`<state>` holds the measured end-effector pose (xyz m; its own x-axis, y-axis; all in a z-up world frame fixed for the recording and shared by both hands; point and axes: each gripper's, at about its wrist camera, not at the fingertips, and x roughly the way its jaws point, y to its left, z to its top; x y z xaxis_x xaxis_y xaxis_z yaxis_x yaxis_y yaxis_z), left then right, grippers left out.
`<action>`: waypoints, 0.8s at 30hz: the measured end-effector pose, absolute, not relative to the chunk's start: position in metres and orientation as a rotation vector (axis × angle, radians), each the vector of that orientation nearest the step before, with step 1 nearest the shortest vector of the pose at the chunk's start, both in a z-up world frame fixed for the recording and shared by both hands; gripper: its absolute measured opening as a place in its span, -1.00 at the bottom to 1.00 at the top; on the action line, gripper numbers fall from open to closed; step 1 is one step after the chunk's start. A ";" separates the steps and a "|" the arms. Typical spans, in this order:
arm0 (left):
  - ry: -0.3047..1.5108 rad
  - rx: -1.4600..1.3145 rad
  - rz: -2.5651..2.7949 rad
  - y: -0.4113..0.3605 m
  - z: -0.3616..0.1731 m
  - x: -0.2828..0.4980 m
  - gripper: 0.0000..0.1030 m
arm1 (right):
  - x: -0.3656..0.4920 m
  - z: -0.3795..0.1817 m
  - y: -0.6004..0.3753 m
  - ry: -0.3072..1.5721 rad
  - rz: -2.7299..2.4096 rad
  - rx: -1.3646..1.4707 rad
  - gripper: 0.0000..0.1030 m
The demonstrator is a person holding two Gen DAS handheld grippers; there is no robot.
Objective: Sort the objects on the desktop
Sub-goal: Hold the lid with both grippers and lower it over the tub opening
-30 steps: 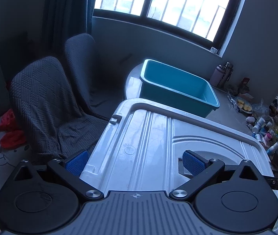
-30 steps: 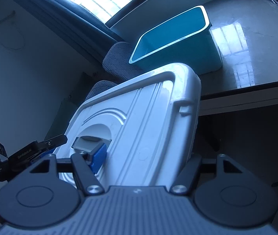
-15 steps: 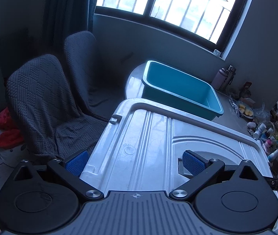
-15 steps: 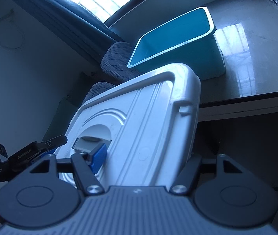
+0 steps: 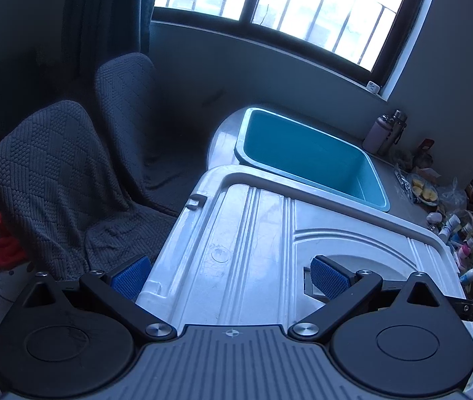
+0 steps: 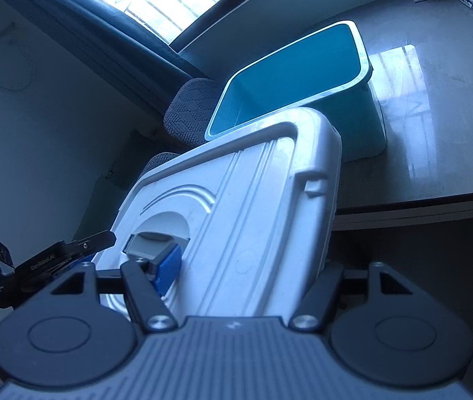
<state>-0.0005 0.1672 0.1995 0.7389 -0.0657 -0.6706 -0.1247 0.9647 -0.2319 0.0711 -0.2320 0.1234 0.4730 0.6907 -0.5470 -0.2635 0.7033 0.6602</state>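
Both views have shifted a little since a second ago: the teal bin now sits lower and closer in the left camera, and more of the window shows above it. The white lid keeps the same place between the fingers in both views.

The left gripper is clamped on the white lid, one blue pad against its outer left edge and the other pad inside the recessed handle pocket. The right gripper holds the same white lid from the other side: one blue pad presses in the handle pocket, while the other finger is hidden behind the lid's edge. A part of the left gripper shows at the left border of the right camera view.

The lid is in the air, tilted, in front of the desk edge and not resting on it. Its far edge overlaps the near rim of the teal bin, which stands on the desk with nothing visible inside.

Two grey chairs with knitted covers stand left of the desk. At the far right of the desk there are a bottle, a plate of fruit and many small bottles and tubes, too small to name exactly.
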 end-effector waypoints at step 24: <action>0.724 -0.289 0.091 0.136 0.203 0.107 0.98 | 0.172 0.129 -0.258 0.911 0.678 0.511 0.30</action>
<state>0.1065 0.1358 0.2028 0.7472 -0.0178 -0.6643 -0.1808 0.9565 -0.2290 0.1724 -0.2579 0.1287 0.4346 0.7199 -0.5412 -0.3118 0.6840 0.6595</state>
